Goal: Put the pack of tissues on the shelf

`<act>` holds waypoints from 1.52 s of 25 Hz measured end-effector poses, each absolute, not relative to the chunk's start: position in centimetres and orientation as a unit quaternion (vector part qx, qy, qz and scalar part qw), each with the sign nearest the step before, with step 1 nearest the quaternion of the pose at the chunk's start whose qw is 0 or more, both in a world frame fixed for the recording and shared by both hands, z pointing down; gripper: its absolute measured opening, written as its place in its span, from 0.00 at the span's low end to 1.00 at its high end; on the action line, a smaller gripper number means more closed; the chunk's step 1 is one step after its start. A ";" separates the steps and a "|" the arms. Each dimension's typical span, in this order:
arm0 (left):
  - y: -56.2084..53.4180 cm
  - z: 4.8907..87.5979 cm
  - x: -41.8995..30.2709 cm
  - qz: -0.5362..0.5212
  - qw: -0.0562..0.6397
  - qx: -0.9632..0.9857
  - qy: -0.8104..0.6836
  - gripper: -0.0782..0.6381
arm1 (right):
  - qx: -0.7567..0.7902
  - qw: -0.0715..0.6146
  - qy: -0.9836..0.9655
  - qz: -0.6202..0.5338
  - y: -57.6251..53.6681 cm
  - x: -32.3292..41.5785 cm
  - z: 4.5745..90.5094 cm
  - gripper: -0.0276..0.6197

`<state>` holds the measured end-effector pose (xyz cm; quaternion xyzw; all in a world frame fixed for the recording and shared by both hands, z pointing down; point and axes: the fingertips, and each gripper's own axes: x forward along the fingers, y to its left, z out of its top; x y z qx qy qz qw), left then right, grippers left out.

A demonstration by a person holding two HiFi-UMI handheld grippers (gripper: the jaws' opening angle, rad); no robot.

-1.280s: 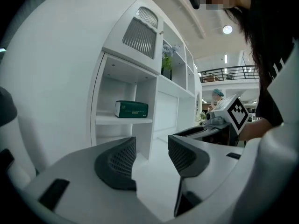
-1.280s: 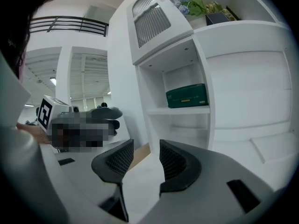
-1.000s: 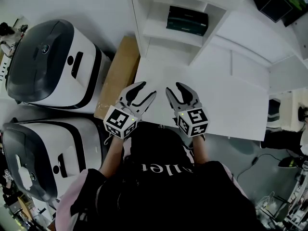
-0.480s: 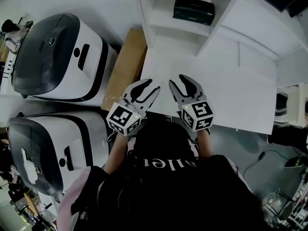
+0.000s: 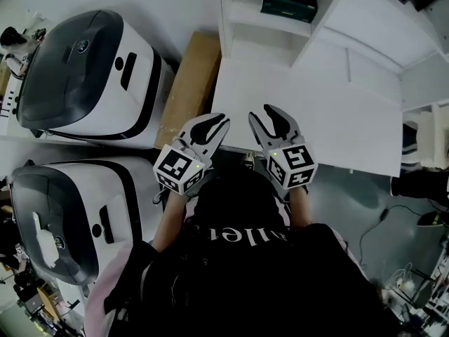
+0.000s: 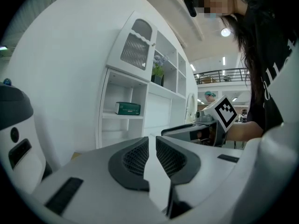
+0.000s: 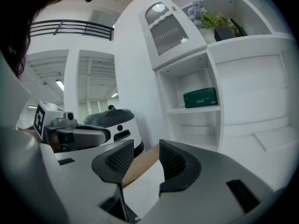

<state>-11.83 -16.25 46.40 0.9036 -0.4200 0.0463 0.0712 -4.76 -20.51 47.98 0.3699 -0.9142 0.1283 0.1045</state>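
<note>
my left tongs (image 5: pixel 222 123) have just been closing, nearly shut on nothing; my right tongs (image 5: pixel 261 112) gape wide, empty; tissue pack (image 5: pixel 288 2) sits on the shelf (image 5: pixel 270 24) well ahead

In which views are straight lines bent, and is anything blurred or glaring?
Head view: sharp, evenly lit, white shelf only slightly bent. Left gripper view: strong fisheye, black corners, shelf bowed, ceiling lamp glaring. Right gripper view: same fisheye, green pack sharp.
</note>
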 end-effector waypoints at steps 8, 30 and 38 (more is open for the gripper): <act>-10.7 46.6 -14.1 0.041 0.072 0.906 -0.415 0.16 | 0.383 0.110 -0.910 0.116 -14.4 -6.3 47.9 0.28; -1.9 47.3 -17.4 0.021 0.066 0.912 -0.405 0.16 | 0.402 0.139 -0.903 0.062 -4.3 -8.3 48.2 0.14; -1.2 47.4 -17.2 0.024 0.068 0.914 -0.398 0.16 | 0.403 0.145 -0.901 0.062 -3.3 -8.3 48.4 0.14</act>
